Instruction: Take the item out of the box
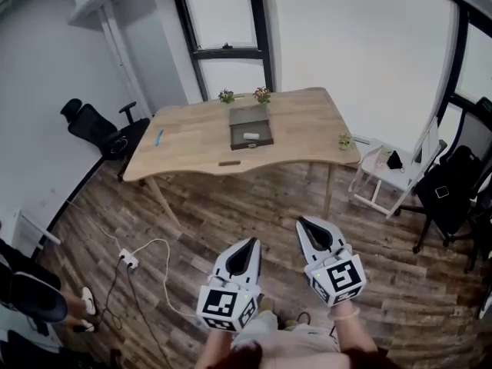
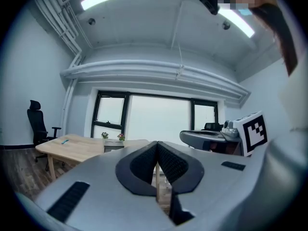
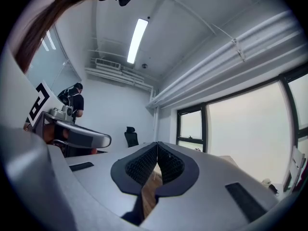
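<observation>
A dark open box [image 1: 250, 127] stands on the far middle of a wooden table [image 1: 192, 148], with a pale flat item [image 1: 251, 136] lying inside it. In the left gripper view the box [image 2: 112, 147] shows small and far off on the table. My left gripper [image 1: 250, 244] hangs low over the floor, well short of the table, jaws together and empty. Beside it, my right gripper [image 1: 305, 223] is also shut with nothing between its pads. The jaw tips meet in both gripper views [image 2: 157, 143] [image 3: 157, 144].
Two small potted plants [image 1: 244, 95] stand behind the box, a third plant [image 1: 345, 140] at the table's right edge. A blue pen [image 1: 159, 137] lies at the left. Black office chairs [image 1: 104, 133] [image 1: 450, 187], a white side table [image 1: 384, 172] and a floor power strip [image 1: 128, 262] surround the table. A person [image 1: 34, 294] stands lower left.
</observation>
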`<act>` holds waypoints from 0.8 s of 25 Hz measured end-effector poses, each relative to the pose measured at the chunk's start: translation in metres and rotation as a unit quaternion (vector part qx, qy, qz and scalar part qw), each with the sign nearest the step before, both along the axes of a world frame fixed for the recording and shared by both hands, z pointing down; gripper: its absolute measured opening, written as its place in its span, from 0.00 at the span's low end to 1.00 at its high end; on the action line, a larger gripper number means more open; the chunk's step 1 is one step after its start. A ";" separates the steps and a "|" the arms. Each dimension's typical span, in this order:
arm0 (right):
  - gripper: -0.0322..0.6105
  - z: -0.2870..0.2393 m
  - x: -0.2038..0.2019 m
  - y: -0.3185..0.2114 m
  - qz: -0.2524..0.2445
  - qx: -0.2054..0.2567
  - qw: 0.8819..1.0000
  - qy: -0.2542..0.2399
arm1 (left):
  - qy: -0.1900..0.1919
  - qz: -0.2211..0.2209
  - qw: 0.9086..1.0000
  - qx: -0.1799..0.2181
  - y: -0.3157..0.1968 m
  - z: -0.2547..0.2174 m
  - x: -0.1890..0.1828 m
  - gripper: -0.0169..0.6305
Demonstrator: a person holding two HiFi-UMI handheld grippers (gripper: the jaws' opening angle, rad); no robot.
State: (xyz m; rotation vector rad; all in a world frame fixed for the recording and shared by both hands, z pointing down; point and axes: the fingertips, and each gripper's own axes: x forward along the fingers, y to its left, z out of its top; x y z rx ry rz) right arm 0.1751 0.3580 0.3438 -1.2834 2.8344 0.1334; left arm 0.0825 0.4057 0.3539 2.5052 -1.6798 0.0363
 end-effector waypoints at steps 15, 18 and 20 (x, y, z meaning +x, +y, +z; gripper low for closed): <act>0.05 0.014 -0.075 -0.077 0.015 -0.004 1.000 0.011 | 0.004 0.035 0.999 -0.005 -0.070 0.013 -0.059 0.03; 0.05 0.016 -0.091 -0.088 0.017 -0.004 1.000 0.014 | 0.004 0.042 0.999 -0.004 -0.081 0.017 -0.071 0.03; 0.05 0.016 -0.098 -0.093 0.020 -0.004 1.000 0.013 | 0.006 0.046 0.999 -0.006 -0.087 0.019 -0.078 0.03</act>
